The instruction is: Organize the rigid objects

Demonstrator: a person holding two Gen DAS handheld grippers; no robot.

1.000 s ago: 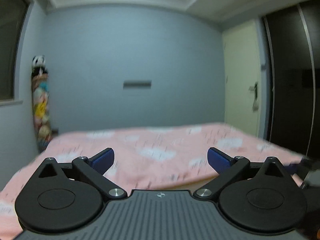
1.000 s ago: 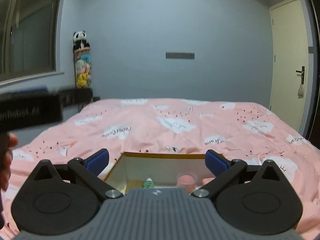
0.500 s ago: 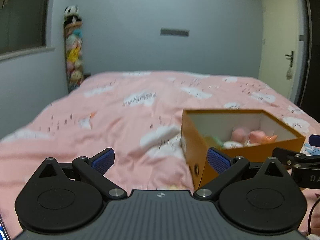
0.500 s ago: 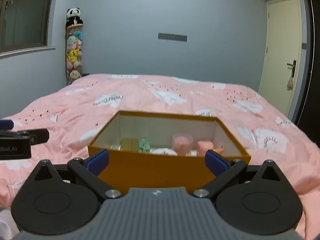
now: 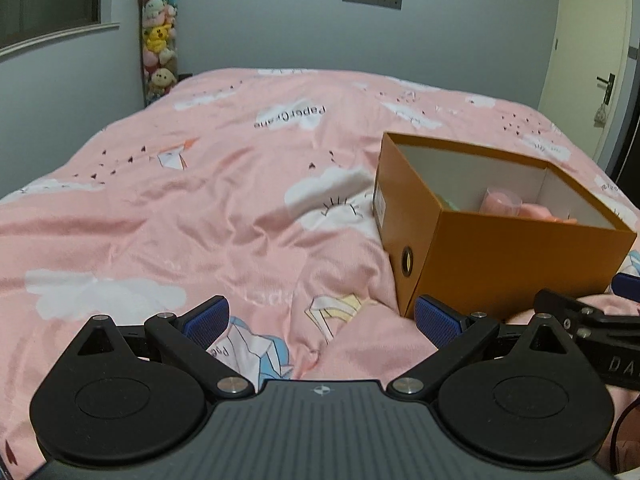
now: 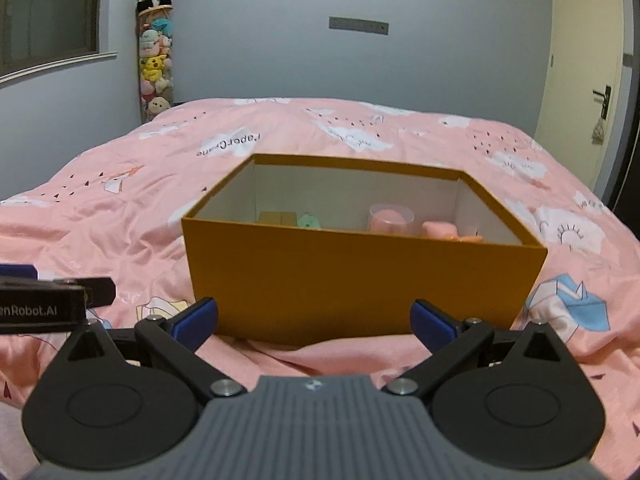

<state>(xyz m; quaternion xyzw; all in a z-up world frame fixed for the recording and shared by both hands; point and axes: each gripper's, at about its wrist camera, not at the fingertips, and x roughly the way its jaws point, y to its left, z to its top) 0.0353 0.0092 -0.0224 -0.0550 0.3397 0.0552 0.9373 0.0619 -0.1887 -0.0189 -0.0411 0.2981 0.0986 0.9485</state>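
An open orange cardboard box (image 6: pixel 360 276) (image 5: pixel 500 256) stands on a pink bedspread. Inside it I see a clear cup with a pink thing (image 6: pixel 390 220), a mint-green item (image 6: pixel 308 221), a tan block (image 6: pixel 276 217) and pink-orange pieces (image 6: pixel 444 230); the front wall hides the rest. My right gripper (image 6: pixel 314 318) is open and empty, just in front of the box's near wall. My left gripper (image 5: pixel 320 318) is also open and empty, low over the bedspread to the left of the box. The right gripper's finger (image 5: pixel 580 316) shows at the left view's right edge.
The pink cloud-print bedspread (image 5: pixel 208 184) is rumpled and stretches far to the left of the box. A column of plush toys (image 6: pixel 154 64) stands in the back left corner. A door (image 6: pixel 580 80) is at the right, a window at the left.
Both views have tilted down from the far wall to the bed. The box now sits close before the right gripper and to the right of the left one. Both stay open.
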